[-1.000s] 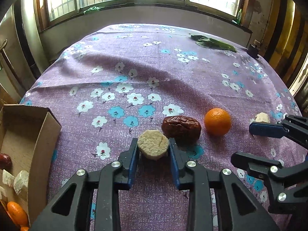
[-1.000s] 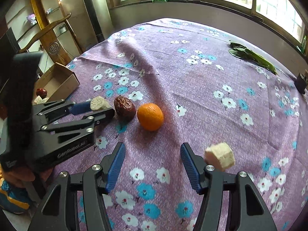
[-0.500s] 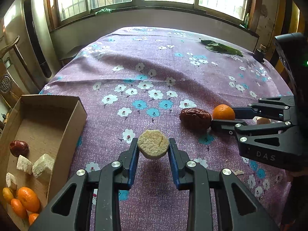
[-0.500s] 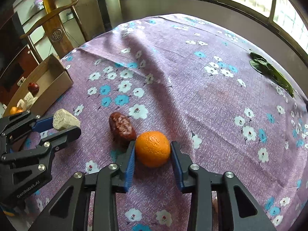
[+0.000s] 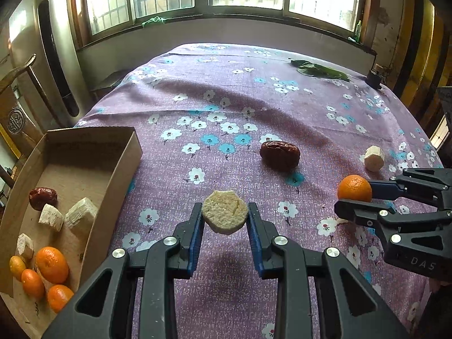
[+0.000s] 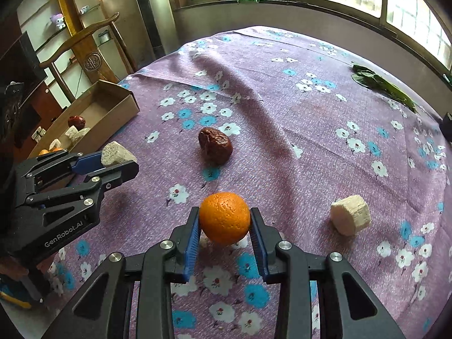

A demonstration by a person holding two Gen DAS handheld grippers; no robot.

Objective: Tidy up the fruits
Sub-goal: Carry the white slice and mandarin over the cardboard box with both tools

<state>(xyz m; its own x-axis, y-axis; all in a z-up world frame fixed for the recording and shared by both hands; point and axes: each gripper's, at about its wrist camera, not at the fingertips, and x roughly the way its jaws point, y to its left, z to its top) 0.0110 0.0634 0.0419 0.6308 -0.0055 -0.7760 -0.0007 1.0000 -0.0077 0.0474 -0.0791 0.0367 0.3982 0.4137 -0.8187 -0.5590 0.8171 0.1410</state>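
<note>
Gripping pale chunk [image 5: 225, 215]: "GenRobot.AI" left gripper [image 6: 111, 159]; "DAS" right gripper [image 6: 225, 226] clamps orange [image 6: 224, 217].

Two black handheld tools of matte plastic, alike in build. Left gripper [image 5: 225, 220]: angular arms with triangular cut-outs, round silver screws at the joints, blue ribbed pads lining the fingers [image 5: 195, 234]. White lettering "GenRobot.AI" along its body in the right wrist view. Right gripper [image 6: 224, 226]: same black linkage, same silver screws, same blue pads on the fingers [image 6: 257, 240]. Pale embossed letters "DAS" on its side in the left wrist view. No cables visible. Of the person, too little visible to tell clothing.
</note>
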